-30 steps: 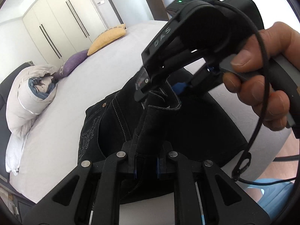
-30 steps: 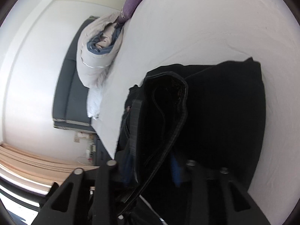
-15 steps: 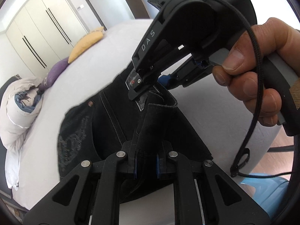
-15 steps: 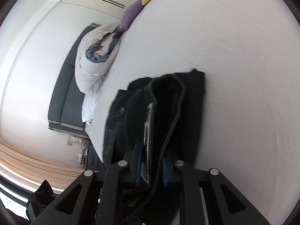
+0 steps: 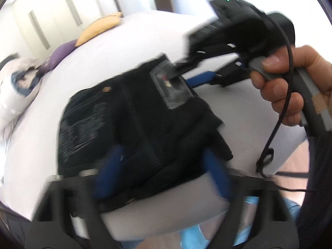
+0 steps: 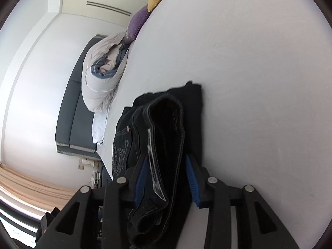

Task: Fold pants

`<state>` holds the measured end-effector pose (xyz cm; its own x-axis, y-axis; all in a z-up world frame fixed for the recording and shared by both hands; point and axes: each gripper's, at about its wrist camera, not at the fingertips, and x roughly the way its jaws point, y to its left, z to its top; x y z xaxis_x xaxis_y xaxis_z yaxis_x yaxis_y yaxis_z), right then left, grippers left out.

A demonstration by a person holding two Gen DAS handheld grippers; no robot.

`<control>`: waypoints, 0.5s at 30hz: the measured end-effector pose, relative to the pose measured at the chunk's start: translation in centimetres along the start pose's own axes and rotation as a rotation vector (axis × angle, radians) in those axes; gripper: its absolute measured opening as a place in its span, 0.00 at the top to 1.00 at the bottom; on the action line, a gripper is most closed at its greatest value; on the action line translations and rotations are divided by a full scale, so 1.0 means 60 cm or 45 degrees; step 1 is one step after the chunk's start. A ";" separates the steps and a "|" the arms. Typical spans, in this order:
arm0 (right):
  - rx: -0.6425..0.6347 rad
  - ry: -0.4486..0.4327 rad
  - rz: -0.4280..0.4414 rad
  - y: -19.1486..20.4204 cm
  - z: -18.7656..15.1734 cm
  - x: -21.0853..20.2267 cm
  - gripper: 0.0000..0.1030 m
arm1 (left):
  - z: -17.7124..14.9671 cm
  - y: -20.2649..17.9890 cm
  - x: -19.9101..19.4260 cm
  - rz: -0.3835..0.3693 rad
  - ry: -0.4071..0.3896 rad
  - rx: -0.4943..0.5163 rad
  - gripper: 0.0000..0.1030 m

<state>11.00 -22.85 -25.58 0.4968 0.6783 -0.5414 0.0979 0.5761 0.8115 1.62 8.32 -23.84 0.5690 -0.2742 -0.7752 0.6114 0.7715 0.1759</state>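
Left wrist view: the left gripper (image 5: 164, 166) has just been opening; its blue pads stand wide apart, with the folded black pants (image 5: 134, 128) lying loose between them on the white bed (image 5: 134, 47). At two o'clock, a hand (image 5: 290, 87) holds the right gripper (image 5: 186, 72) at the waistband.

Right wrist view: the right gripper (image 6: 166, 178) has just been opening too; its pads flank the waistband of the pants (image 6: 166, 128), whether pressing I cannot tell. A rolled duvet (image 6: 101, 78) lies at ten o'clock.

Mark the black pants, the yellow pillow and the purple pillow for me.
black pants (image 5: 132, 124): left wrist view, on the folded top layer.
yellow pillow (image 5: 99, 28): left wrist view, on its middle.
purple pillow (image 6: 138, 22): right wrist view, on its broad face.
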 end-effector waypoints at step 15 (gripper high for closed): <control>-0.200 0.084 0.075 0.111 0.028 0.050 0.89 | 0.057 0.344 0.086 -0.477 0.007 -0.775 0.73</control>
<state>14.62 -17.75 -21.41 0.4393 0.7387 -0.5112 -0.0685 0.5949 0.8009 19.06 20.88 -22.13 0.3770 -0.5819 -0.7206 0.3492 0.8099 -0.4713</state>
